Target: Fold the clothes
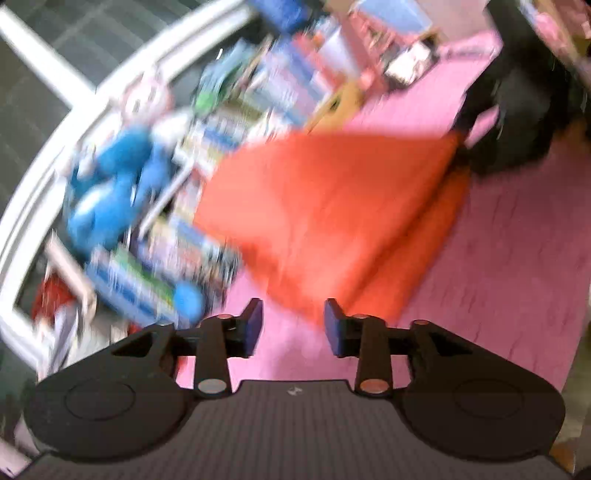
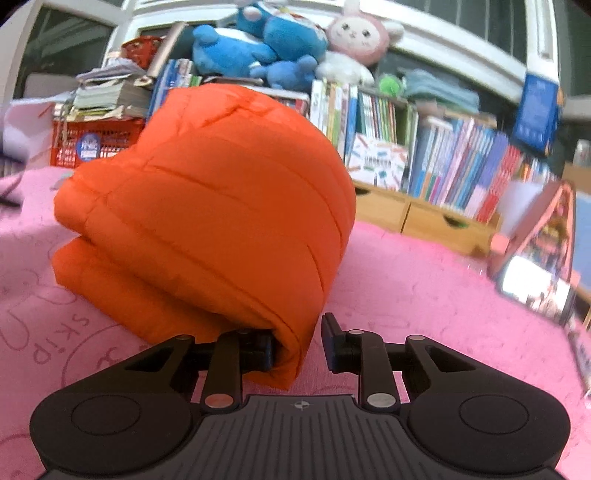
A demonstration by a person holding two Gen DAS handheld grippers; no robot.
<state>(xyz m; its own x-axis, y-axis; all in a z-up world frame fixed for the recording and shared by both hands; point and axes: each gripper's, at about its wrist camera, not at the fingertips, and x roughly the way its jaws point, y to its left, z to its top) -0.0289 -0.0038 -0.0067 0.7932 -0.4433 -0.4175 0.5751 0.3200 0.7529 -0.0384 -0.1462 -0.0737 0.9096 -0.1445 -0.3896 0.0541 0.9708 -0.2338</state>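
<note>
Two grippers in our hands, and one orange quilted jacket (image 2: 207,221) folded into a thick bundle on the pink blanket (image 2: 424,295). From the right wrist view, our right gripper (image 2: 298,345) sits right at the near corner of that bundle: the fingers stand apart, and the folded edge of the jacket pokes into the gap, lying against the inner face of the left finger (image 2: 264,349) and covering part of it. The right-hand finger (image 2: 332,345) is clear of the fabric, with pink blanket showing between it and the jacket. So the jaws are spread around the corner, not pinched on it.

Over to the left wrist view, which is badly blurred. Our left gripper (image 1: 293,325) hangs above the blanket (image 1: 498,258) with its fingers apart and nothing between them, only pink cloth below. The jacket (image 1: 325,206) lies ahead of the fingertips, its nearest corner just beyond the gap; whether it touches them we cannot tell through the blur.

Behind the jacket stand rows of books (image 2: 436,147), with blue plush toys (image 2: 258,40) and a pink bunny plush (image 2: 356,33) piled on top.
</note>
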